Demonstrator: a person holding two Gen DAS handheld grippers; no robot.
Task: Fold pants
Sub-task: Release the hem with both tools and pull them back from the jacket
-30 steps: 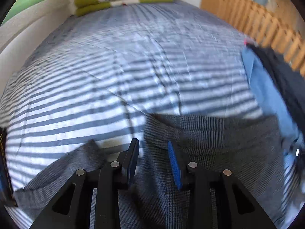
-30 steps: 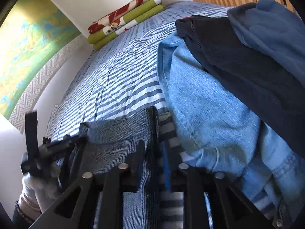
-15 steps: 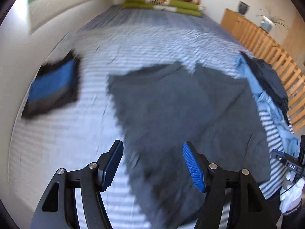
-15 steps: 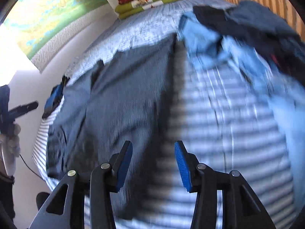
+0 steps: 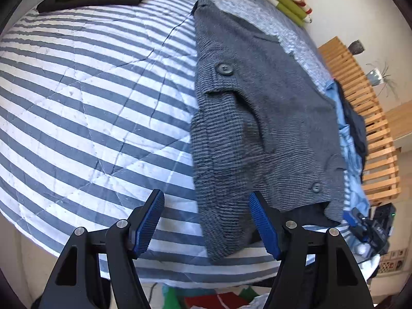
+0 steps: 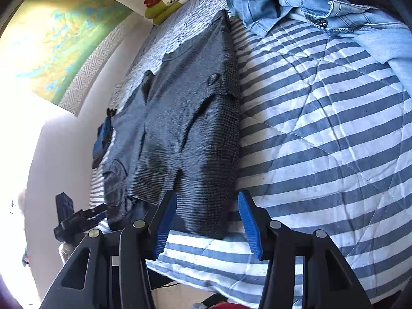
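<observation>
While both sets of jaws have just been opening and hold nothing, I log the grey pants (image 5: 260, 118) flat on the striped bed (image 5: 90, 108), long axis running away ahead. Waist edge lies just beyond my right gripper (image 6: 207, 221); it sits ahead-right of my left gripper (image 5: 206, 222).

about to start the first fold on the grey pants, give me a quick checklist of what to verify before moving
1. Grey pants spread flat on the striped bed cover: ok, minor wrinkles.
2. Left gripper jaws apart, nothing pinched, just been opening: ok.
3. Right gripper jaws apart, nothing pinched, just been opening: ok.
4. Bare cover left of the pants: ok.
5. Denim pile clear of the pants: cannot tell, very close.
6. Pants hem fully on the bed: not ok, it overhangs the edge.
</observation>
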